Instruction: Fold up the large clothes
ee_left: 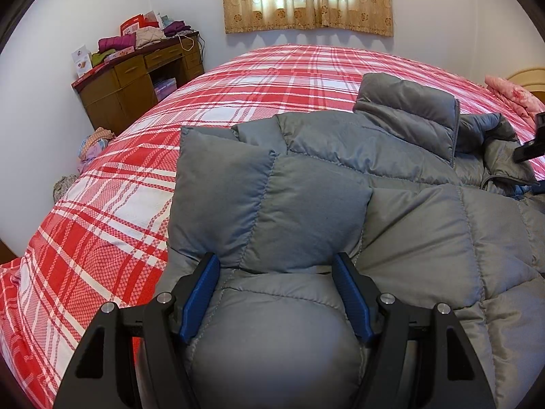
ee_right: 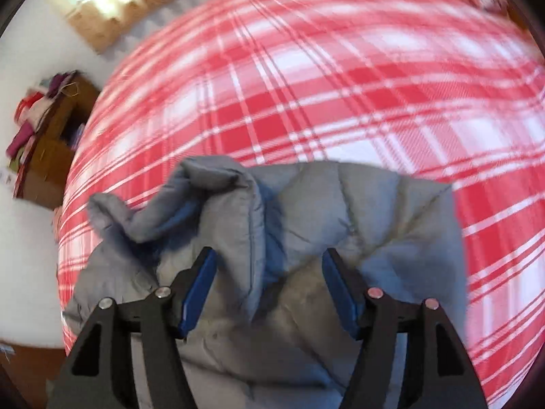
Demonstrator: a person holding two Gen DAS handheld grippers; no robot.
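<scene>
Item: grey quilted puffer jacket (ee_left: pixel 391 184), puffy stitched panels, stand-up collar, lying on my bed's red-and-white plaid sheet (ee_left: pixel 112 204). My left claw (ee_left: pixel 276 266) pinches a bulging padded fold between blue pads. My right claw (ee_right: pixel 269 262) stands spread over rumpled fabric; that view is blurred. Only the left view shows clearly the brown desk (ee_left: pixel 136 78) stacked with clothes and the patterned curtain (ee_left: pixel 306 0).

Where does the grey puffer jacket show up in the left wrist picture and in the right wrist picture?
Left wrist view: the grey puffer jacket fills the lower centre and right, collar standing up at upper right.
Right wrist view: the jacket lies bunched and blurred across the lower centre, ahead of the fingers.
Shared landmark: the red plaid bedspread under it, with the wooden desk at the left in both.
</scene>
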